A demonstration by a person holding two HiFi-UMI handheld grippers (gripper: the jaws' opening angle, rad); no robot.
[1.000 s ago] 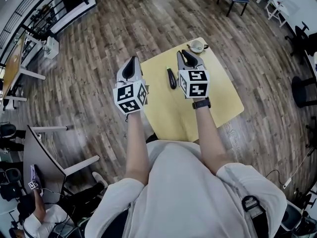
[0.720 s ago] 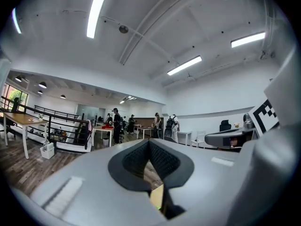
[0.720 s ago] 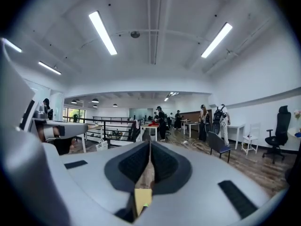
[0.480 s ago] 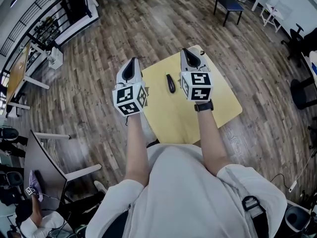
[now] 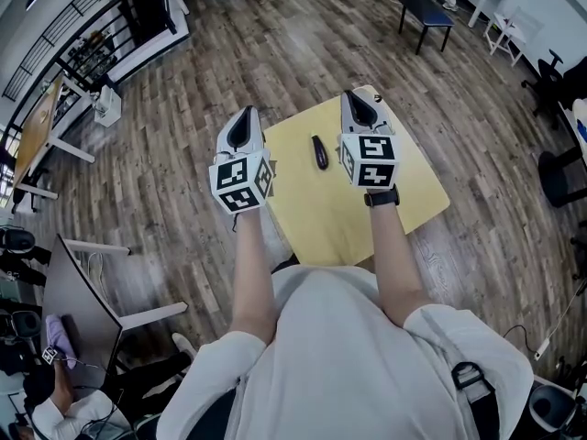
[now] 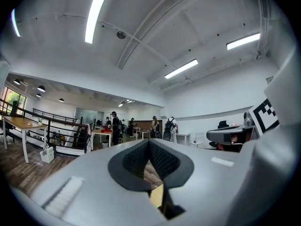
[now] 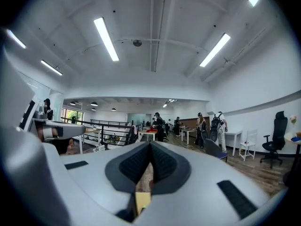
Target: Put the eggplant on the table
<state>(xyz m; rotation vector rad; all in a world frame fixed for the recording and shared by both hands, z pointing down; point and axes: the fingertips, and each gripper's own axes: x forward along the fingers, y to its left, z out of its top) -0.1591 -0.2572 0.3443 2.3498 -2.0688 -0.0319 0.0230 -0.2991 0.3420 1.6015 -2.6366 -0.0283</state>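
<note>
The eggplant (image 5: 319, 151) lies on the yellow table (image 5: 341, 211) at mid-frame, between your grippers and touching neither. Your left gripper (image 5: 244, 114) and right gripper (image 5: 354, 97) hover with jaws pressed together on nothing. Their marker cubes (image 5: 241, 183) show black-and-white squares only. Wooden floor (image 5: 174, 145) surrounds the table; a dark bench (image 5: 425, 0) stands upper right.

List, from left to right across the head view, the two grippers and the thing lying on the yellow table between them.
left gripper → eggplant → right gripper
</note>
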